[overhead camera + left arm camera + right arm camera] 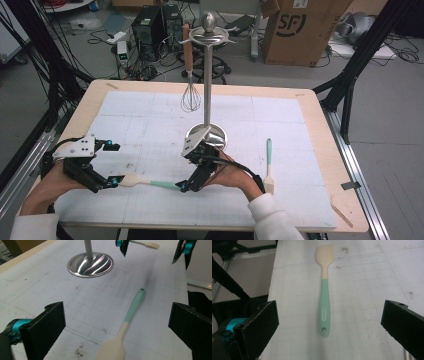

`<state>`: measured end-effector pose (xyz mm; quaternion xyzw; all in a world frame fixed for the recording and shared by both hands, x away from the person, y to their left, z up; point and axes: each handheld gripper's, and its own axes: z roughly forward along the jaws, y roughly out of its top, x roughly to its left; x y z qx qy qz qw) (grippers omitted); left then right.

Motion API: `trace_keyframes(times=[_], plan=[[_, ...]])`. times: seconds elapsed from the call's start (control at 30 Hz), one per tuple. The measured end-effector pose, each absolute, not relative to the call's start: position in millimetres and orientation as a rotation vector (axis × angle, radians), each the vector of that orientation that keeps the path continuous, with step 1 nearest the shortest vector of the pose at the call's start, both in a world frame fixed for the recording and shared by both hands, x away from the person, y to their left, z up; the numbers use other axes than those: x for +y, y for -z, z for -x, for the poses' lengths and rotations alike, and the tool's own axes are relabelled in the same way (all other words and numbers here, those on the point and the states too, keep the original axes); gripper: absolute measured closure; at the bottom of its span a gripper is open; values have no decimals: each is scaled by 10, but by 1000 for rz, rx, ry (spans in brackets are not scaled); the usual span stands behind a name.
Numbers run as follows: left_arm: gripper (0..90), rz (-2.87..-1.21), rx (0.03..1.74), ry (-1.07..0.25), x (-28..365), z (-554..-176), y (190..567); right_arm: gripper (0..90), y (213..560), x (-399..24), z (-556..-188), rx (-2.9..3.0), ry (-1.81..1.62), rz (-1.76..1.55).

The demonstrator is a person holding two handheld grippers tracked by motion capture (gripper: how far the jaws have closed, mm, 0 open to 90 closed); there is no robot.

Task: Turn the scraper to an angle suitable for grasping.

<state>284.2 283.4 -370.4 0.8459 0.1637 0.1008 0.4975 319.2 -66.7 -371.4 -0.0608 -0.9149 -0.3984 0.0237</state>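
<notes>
Now | spatula flat on mat | right hand-held gripper open

Left gripper and right gripper, both with jaws spread wide, held low near the table's front edge.

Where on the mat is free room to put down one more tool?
Free: the far left of the mat, beside the whisk, and the far right, past the brush. Crowded: the near middle, round the spatula and stand base.
</notes>
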Motion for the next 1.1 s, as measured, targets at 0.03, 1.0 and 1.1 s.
trace_keyframes(times=[0.03,1.0,1.1], plan=[[17,-2051,394,-246,2833,-2846,3705,2,3688,-722,-3175,-2823,1247,199],[17,-2078,388,-228,2717,-2850,3739,2,3453,-2293,-2946,-2819,1524,573],[17,-2082,386,-230,2713,-2846,3748,2,3448,-2416,-2947,-2805,1581,611]])
